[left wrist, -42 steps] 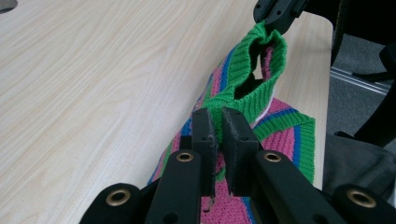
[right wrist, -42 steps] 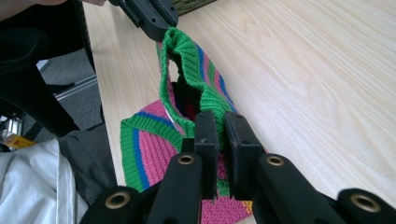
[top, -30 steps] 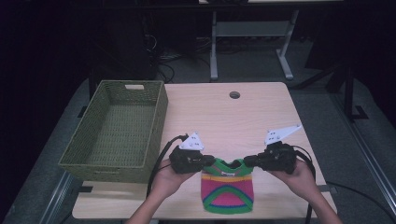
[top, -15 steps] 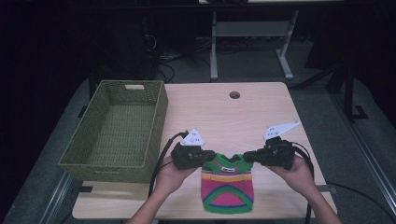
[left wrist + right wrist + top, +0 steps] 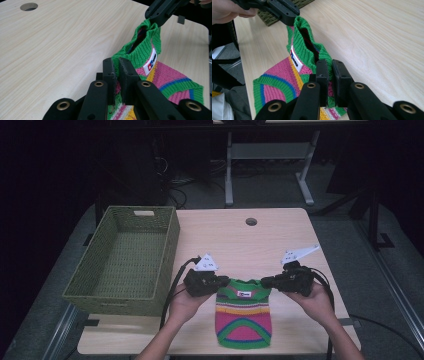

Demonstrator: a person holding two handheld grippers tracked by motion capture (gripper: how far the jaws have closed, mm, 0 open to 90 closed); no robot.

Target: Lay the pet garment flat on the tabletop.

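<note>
- The left gripper has its jaws pinched tight on the left corner of the small sweater's green ribbed collar; in the left gripper view the knit is squeezed between the two black pads.
- The right gripper is clamped in the same way on the right corner of that collar, its pads biting the green rib.
- Between the two grips the neck opening hangs slack and slightly lifted, while the sweater's body lies flat on the near middle of the table, hem toward the person.
- The grasp looks finished, I judge; lifting the garment and carrying it left to the basket seems still to come, since the basket holds nothing.
- The sweater is a soft, loose knit in pink, green, yellow and blue bands, with a small white label below the collar.
- The basket is rectangular, woven and olive green, with stiff walls; the table is pale, smooth wood grain with a round cable hole at its far side.
</note>
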